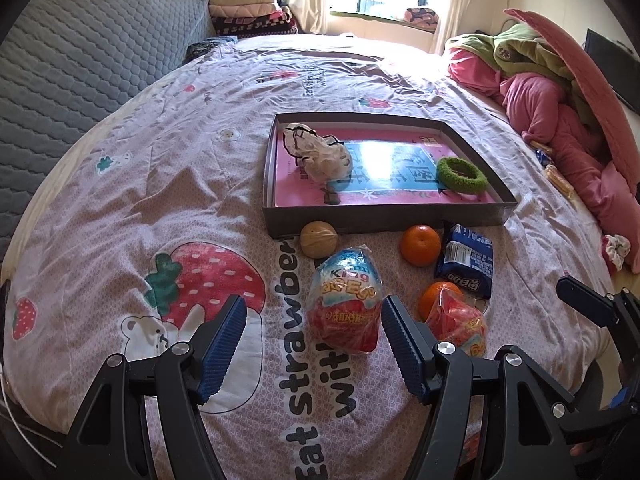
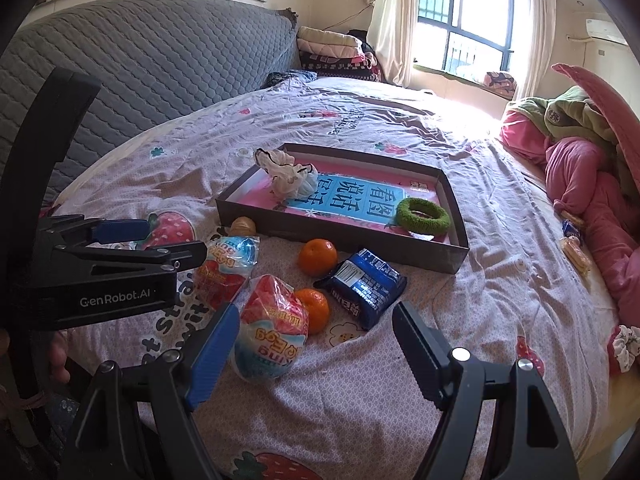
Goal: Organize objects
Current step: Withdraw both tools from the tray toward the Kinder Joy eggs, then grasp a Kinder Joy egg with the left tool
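A shallow dark box (image 1: 384, 220) (image 2: 340, 236) lies on the bed, holding a white cloth bundle (image 1: 320, 154) (image 2: 290, 178) and a green ring (image 1: 460, 174) (image 2: 422, 216). In front of it lie a walnut (image 1: 319, 239) (image 2: 243, 226), two oranges (image 1: 421, 245) (image 1: 436, 298) (image 2: 318, 257) (image 2: 316, 308), a blue snack packet (image 1: 466, 260) (image 2: 366, 282) and two wrapped toy eggs (image 1: 346, 302) (image 1: 458, 326) (image 2: 270, 340) (image 2: 228, 266). My left gripper (image 1: 312, 320) (image 2: 160, 240) is open, its jaws either side of one egg. My right gripper (image 2: 316, 328) is open, with the other egg by its left finger.
A grey quilted headboard (image 1: 88, 60) stands at the left. Pink and green bedding (image 1: 560, 120) (image 2: 592, 176) is heaped on the right. Small snack packs (image 2: 574, 248) and a scrunchie (image 2: 624, 348) lie at the bed's right edge. Folded blankets (image 1: 248, 12) lie at the back.
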`<state>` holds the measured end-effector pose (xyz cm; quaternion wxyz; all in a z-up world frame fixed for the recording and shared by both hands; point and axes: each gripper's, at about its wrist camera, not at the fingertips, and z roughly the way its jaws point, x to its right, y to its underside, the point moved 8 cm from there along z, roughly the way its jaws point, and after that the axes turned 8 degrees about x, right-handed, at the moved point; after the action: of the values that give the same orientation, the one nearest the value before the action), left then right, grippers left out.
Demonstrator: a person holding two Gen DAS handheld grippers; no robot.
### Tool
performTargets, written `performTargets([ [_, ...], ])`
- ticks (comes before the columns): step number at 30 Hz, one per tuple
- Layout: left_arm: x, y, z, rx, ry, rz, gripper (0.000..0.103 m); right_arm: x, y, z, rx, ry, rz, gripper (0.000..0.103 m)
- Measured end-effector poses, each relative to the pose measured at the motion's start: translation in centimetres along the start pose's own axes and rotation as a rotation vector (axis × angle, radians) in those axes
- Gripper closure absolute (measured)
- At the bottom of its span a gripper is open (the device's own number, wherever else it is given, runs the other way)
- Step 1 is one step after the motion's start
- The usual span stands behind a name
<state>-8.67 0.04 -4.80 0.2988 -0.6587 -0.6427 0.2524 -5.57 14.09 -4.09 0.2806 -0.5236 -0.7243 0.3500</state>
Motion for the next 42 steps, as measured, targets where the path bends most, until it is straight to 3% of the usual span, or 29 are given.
performTargets([
  [15,0.3,1.1,0.4,-0.024,0.002,0.008,0.031,-0.2,1.2,0.1,-0.03,-0.018,0.035,0.025],
  [42,0.9,1.2,5.5,-0.078,0.041,-0.016,0.031,-1.7,3.5,4.8,-0.123,-0.099,0.107,0.023],
])
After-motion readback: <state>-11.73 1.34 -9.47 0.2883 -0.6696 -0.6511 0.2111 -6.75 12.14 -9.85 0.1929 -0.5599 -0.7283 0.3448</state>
